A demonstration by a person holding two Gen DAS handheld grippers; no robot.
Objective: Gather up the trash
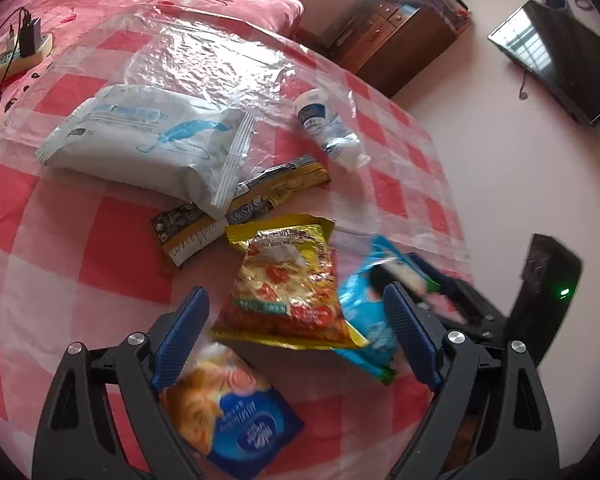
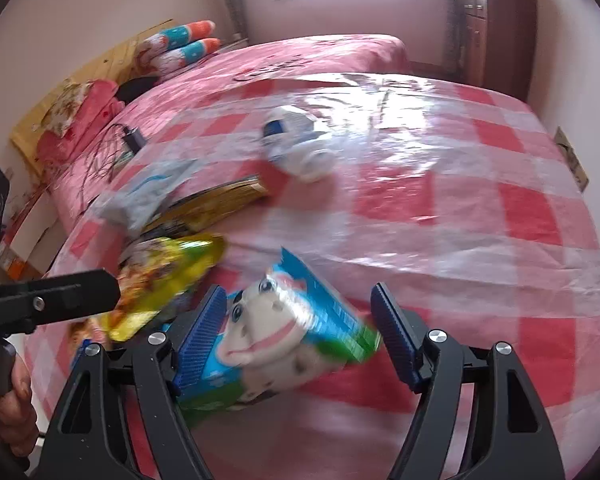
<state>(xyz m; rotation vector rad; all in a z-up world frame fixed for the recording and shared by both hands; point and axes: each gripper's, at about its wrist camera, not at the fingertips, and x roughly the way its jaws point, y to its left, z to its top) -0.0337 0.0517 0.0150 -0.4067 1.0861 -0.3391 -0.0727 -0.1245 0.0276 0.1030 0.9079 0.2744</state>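
My right gripper (image 2: 300, 336) has a blue snack packet with a cartoon cow (image 2: 284, 332) spanning its jaws. The left pad presses on the packet's side and its green corner meets the right pad. The packet is tilted and blurred. In the left wrist view this blue packet (image 1: 364, 320) sits by the right gripper's black finger (image 1: 452, 296). My left gripper (image 1: 296, 336) stands open above a yellow and red snack packet (image 1: 284, 288). An orange and blue packet (image 1: 228, 412) lies under its left finger. The yellow packet (image 2: 168, 276) lies left of the cow packet.
On the pink checked bed under a clear plastic sheet (image 1: 220, 60) lie a white tissue pack (image 1: 140, 140), a black and gold packet (image 1: 240, 216) and a white bottle (image 1: 328, 128). A power strip with chargers (image 1: 16, 52) sits far left. A wooden cabinet (image 1: 392, 36) stands beyond the bed.
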